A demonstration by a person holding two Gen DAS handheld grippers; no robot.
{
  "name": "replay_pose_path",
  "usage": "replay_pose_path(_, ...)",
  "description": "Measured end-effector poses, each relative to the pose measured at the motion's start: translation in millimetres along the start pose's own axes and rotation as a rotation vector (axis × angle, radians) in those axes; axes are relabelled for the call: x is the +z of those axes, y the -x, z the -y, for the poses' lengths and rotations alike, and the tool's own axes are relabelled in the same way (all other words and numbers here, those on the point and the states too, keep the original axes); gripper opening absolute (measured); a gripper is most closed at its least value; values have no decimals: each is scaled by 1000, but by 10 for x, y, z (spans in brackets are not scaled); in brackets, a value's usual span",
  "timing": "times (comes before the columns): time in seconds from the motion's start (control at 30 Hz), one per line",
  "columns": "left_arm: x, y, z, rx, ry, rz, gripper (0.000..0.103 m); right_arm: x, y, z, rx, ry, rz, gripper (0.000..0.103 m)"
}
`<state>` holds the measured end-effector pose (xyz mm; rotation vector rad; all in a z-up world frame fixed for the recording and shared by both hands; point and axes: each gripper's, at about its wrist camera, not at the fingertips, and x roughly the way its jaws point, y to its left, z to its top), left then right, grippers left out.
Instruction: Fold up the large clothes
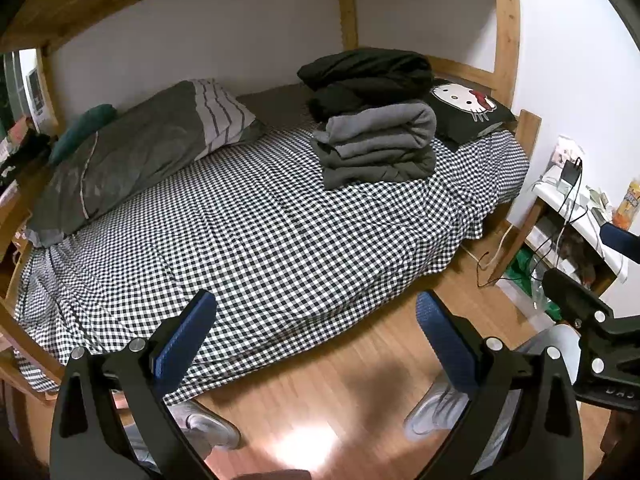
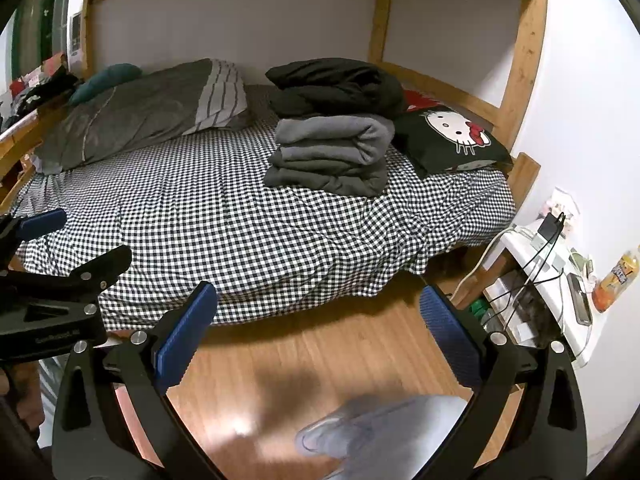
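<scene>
Grippers, left point(image 1: 316, 336) and right point(image 2: 318, 328), splayed empty; folded clothes point(image 2: 332, 120) partly overlapping cat pillow point(image 2: 452, 140).

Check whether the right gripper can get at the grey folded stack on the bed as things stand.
Probably yes, after a long reach. The right gripper is open and empty, out over the floor. The grey stack sits far across the bed, with only bare checked sheet between, nothing in the way.
</scene>
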<state>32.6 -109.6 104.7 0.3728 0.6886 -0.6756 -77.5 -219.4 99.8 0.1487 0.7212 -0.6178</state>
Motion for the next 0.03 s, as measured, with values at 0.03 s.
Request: replay_pose_path(0.03,-2,5,0,5,-1,2,98,1,1,2,2,-1,1,99)
